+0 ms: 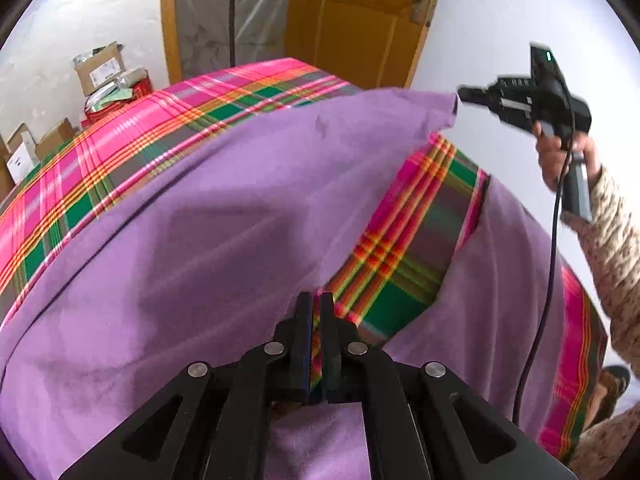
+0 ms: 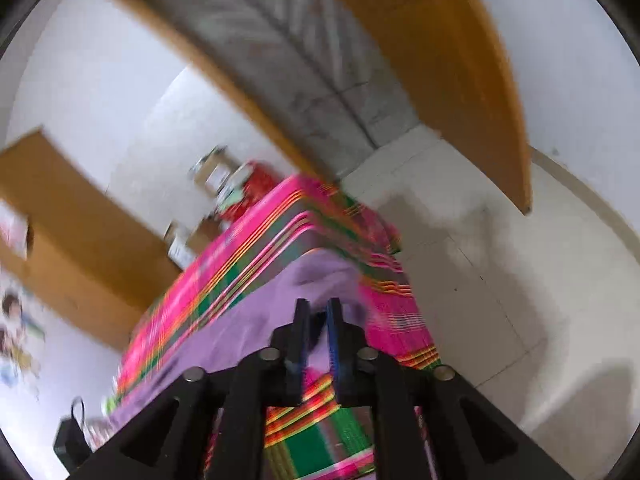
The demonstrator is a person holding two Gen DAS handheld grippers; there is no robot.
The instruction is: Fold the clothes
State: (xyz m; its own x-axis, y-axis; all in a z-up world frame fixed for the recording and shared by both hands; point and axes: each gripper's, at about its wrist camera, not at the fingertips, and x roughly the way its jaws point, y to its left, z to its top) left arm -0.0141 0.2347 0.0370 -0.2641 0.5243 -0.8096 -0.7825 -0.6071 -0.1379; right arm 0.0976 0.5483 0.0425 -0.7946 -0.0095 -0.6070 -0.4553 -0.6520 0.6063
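Left wrist: right hand-held gripper [image 1: 466,94] raised.

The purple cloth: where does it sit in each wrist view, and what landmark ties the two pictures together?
Left wrist: the purple cloth fills the centre and lower frame, one corner lifted at upper right by the right gripper.
Right wrist: the same cloth is a blurred band at lower centre, running up to the fingertips.
Shared landmark: the plaid sheet under the cloth; the wooden door stands behind it in both.
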